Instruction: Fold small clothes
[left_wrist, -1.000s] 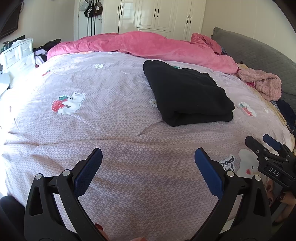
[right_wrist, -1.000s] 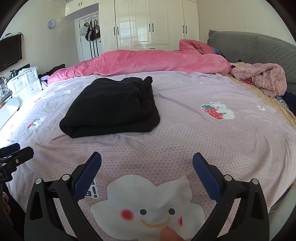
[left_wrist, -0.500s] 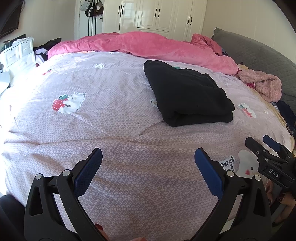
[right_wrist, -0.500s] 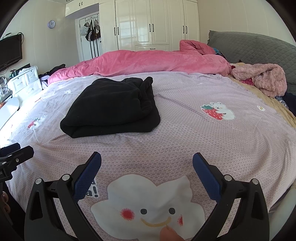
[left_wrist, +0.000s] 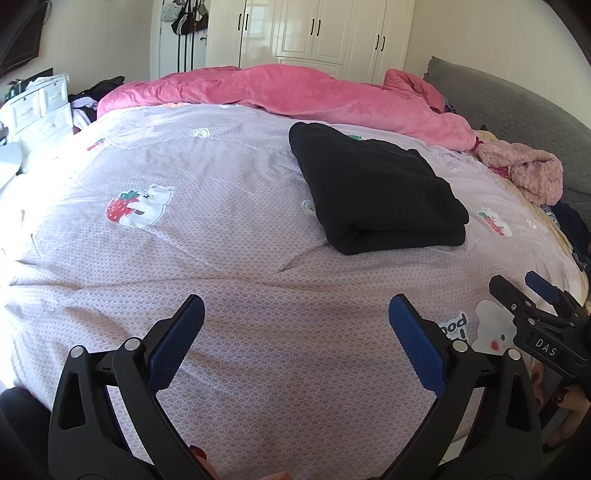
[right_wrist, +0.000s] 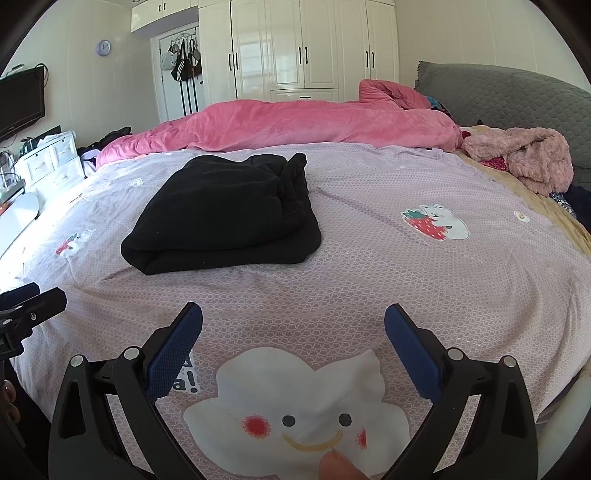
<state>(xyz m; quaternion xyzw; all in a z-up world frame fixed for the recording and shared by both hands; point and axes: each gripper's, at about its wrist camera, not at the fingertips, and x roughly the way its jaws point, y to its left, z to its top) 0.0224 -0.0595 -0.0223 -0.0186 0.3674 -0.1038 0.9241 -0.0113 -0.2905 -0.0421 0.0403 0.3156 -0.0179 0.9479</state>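
A black garment (left_wrist: 373, 188) lies folded in a thick rectangle on the lilac bedspread (left_wrist: 221, 229); it also shows in the right wrist view (right_wrist: 229, 214). My left gripper (left_wrist: 295, 325) is open and empty, held low near the bed's front edge, well short of the garment. My right gripper (right_wrist: 293, 332) is open and empty, over a smiling cloud print near the front edge. The right gripper also shows at the right edge of the left wrist view (left_wrist: 524, 295). The left gripper's tips show at the left edge of the right wrist view (right_wrist: 33, 299).
A pink duvet (left_wrist: 295, 96) lies bunched along the far side of the bed. A fluffy pink garment (right_wrist: 528, 158) sits at the right by the grey headboard (right_wrist: 509, 96). White drawers (left_wrist: 37, 110) stand at the left; wardrobes (right_wrist: 303, 48) behind.
Both grippers stay open and almost still. The view has drifted slightly, so the black garment sits a little lower in both views.
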